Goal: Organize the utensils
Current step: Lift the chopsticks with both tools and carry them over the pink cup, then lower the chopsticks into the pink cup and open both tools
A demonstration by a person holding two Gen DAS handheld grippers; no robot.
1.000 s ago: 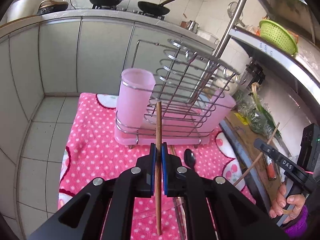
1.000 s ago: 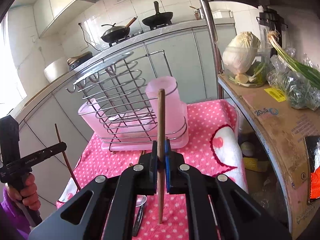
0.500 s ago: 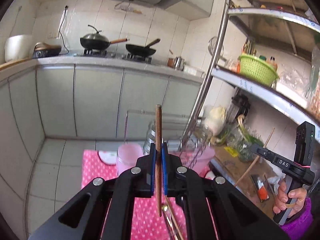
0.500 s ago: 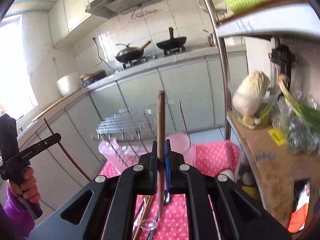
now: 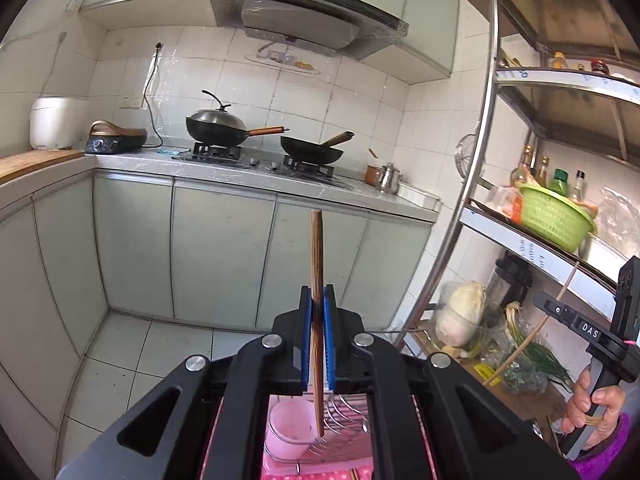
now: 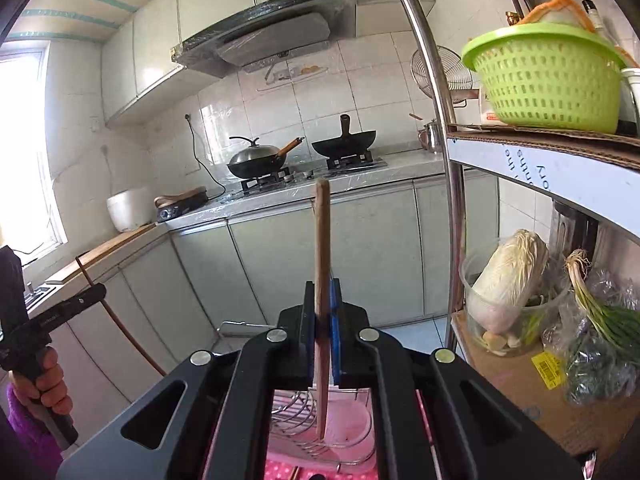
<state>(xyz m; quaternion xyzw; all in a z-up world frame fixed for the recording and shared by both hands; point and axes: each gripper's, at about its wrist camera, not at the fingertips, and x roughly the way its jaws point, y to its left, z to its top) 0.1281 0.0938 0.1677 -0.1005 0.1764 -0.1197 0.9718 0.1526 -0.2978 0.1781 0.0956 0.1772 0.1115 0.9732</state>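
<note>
My left gripper (image 5: 317, 300) is shut on a brown wooden chopstick (image 5: 316, 256) that stands upright between its blue pads. My right gripper (image 6: 322, 300) is likewise shut on a second upright wooden chopstick (image 6: 321, 236). Both are raised high over the pink dish rack. Far below, between the gripper arms, the pink utensil cup (image 5: 289, 424) and the wire rack (image 5: 344, 412) show under the left chopstick's lower tip. The same cup (image 6: 349, 424) and wire rack (image 6: 291, 410) show in the right wrist view. Each gripper appears in the other's view, in a hand with a purple sleeve (image 5: 600, 446).
A steel shelf unit stands on the right with a green basket (image 6: 548, 76), a cabbage in a clear tub (image 6: 508, 284) and green onions (image 6: 608, 316). Across the floor, a grey counter (image 5: 256, 176) carries two black woks, a kettle and a rice cooker. A range hood (image 5: 308, 12) hangs above.
Both grippers rose steeply with their chopsticks and tilted up towards level. The rack and cup slid from the middle of each view to the bottom edge; the pink dotted cloth is almost out of sight.
</note>
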